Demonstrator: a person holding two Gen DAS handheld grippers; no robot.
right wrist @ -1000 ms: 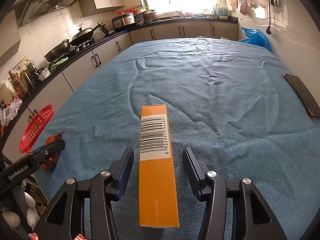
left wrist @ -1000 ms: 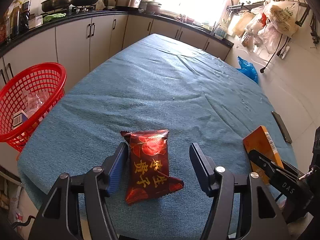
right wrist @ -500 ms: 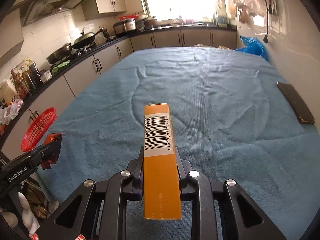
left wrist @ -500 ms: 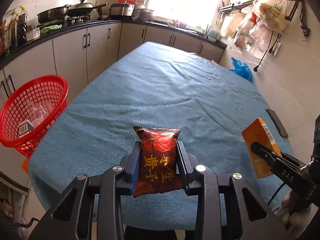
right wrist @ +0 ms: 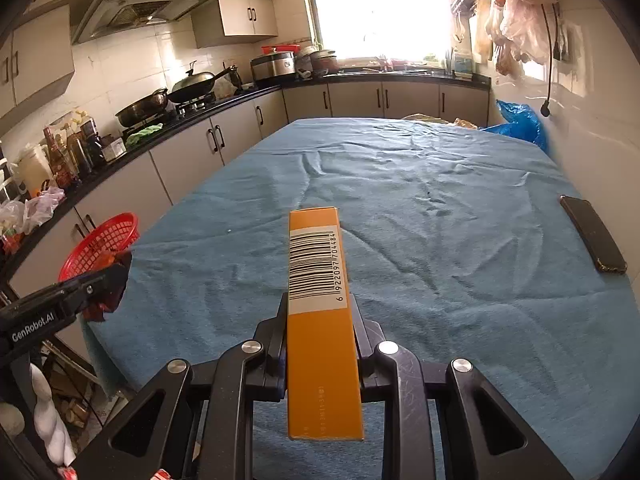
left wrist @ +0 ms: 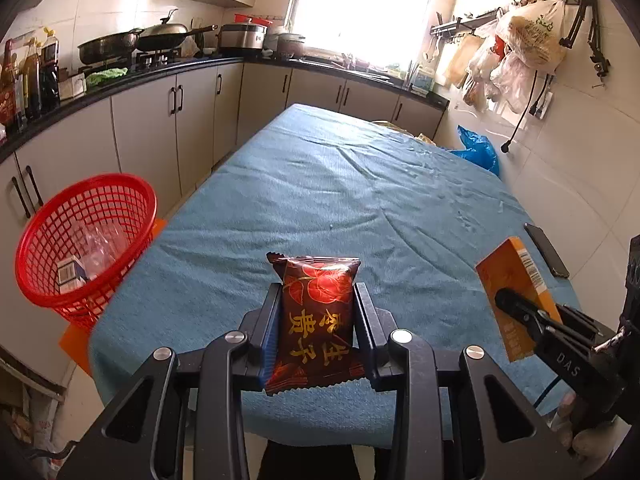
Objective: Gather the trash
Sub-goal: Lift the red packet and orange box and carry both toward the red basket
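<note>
My left gripper [left wrist: 316,300] is shut on a dark red snack packet [left wrist: 316,312] with gold characters, held above the near edge of the blue-covered table [left wrist: 340,200]. My right gripper [right wrist: 320,312] is shut on a long orange box [right wrist: 320,320] with a barcode, also lifted above the table. The orange box also shows in the left wrist view [left wrist: 516,292], and the red packet in the right wrist view [right wrist: 110,292]. A red mesh basket [left wrist: 84,236] stands off the table's left side and holds some wrappers and a small box.
A dark phone [right wrist: 592,232] lies near the table's right edge. Kitchen cabinets [left wrist: 160,128] and a counter with pans run along the left and back. A blue bag [left wrist: 478,148] sits by the right wall, and bags hang from hooks [left wrist: 520,40].
Both grippers closed on their items, then lifted them off the table. Both views have risen and pulled back slightly from the table.
</note>
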